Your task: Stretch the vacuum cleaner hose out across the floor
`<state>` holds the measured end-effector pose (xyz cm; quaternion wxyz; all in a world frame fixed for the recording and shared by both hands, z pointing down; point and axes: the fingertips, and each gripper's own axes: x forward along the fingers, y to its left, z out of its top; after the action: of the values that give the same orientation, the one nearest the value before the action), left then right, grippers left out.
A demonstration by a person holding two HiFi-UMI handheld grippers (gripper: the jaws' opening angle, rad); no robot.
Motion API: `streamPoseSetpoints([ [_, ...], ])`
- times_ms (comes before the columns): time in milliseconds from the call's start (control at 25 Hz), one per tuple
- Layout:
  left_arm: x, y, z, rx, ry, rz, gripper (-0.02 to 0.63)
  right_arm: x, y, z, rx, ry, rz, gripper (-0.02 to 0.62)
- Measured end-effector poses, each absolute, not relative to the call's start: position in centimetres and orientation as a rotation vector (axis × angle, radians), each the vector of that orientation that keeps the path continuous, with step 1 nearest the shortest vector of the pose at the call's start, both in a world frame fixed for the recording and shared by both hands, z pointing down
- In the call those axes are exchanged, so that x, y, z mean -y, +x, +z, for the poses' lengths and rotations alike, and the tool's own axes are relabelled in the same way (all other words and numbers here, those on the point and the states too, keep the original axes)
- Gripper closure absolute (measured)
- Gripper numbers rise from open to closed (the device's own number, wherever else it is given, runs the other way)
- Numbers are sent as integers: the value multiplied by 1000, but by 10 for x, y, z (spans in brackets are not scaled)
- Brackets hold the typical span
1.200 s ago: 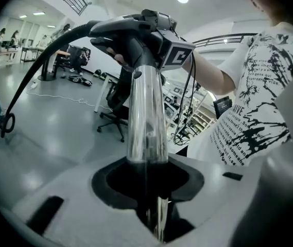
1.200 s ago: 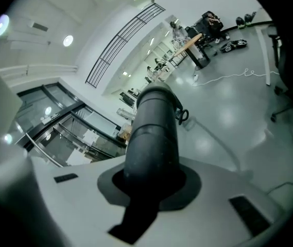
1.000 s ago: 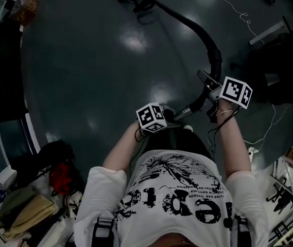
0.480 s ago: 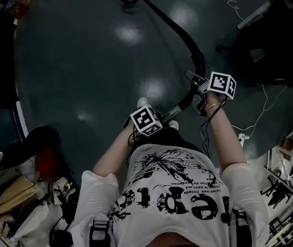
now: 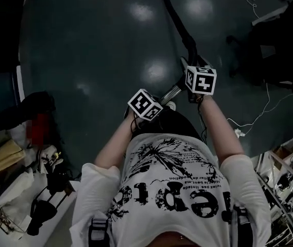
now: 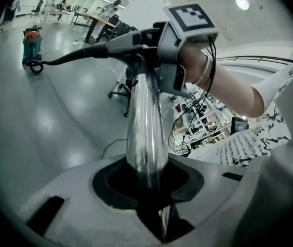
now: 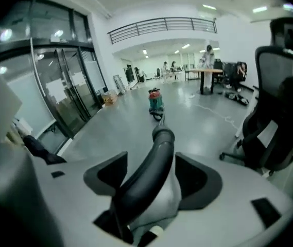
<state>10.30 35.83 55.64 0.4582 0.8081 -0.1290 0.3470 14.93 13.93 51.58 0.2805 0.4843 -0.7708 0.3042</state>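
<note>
A black vacuum hose [image 5: 174, 14] runs from the top edge of the head view down to a grey handle with a black bend [image 7: 156, 163]. A chrome wand [image 5: 171, 93] continues from it toward me. My left gripper [image 5: 160, 101] is shut on that chrome wand [image 6: 146, 122]. My right gripper [image 5: 191, 66] sits over the handle. Its jaws have just been opening, and in the right gripper view the right gripper [image 7: 154, 184] has spread pads with the handle between them. The teal vacuum cleaner [image 7: 155, 101] stands far off on the floor, also seen in the left gripper view [image 6: 32, 39].
A dark office chair [image 7: 280, 117] stands close on the right. A white cable [image 5: 254, 120] trails over the floor beside it. Bags and clutter [image 5: 12, 158] fill the left side, shelving [image 5: 290, 189] the lower right. Glass doors [image 7: 58, 86] line the left wall.
Both grippers have drawn back from the vacuum with the wand. The hose has straightened and its far end has left the top of the head view. The right gripper's cube has rolled.
</note>
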Motion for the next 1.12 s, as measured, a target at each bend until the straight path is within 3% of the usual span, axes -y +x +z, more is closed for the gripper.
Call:
streamPoseSetpoints([
  [80, -343, 98, 559, 376, 1997, 874, 488, -147, 153, 508, 2076, 1336, 776, 322],
  [560, -308, 111, 599, 563, 2016, 997, 491, -195, 152, 547, 1835, 1385, 1351, 318],
  [680, -310, 126, 597, 545, 2025, 973, 492, -198, 134, 562, 1844, 1218, 1451, 319],
  [800, -304, 136, 590, 527, 2050, 935, 491, -190, 122, 561, 1900, 1168, 1621, 418],
  [1000, -281, 135, 569, 425, 2136, 721, 490, -164, 109, 534, 2025, 1115, 1699, 466],
  [1040, -280, 138, 566, 368, 2140, 647, 455, -156, 109, 528, 2052, 1110, 1676, 469],
  [1120, -284, 141, 555, 220, 2132, 481, 306, -137, 114, 513, 2106, 1103, 1628, 473],
])
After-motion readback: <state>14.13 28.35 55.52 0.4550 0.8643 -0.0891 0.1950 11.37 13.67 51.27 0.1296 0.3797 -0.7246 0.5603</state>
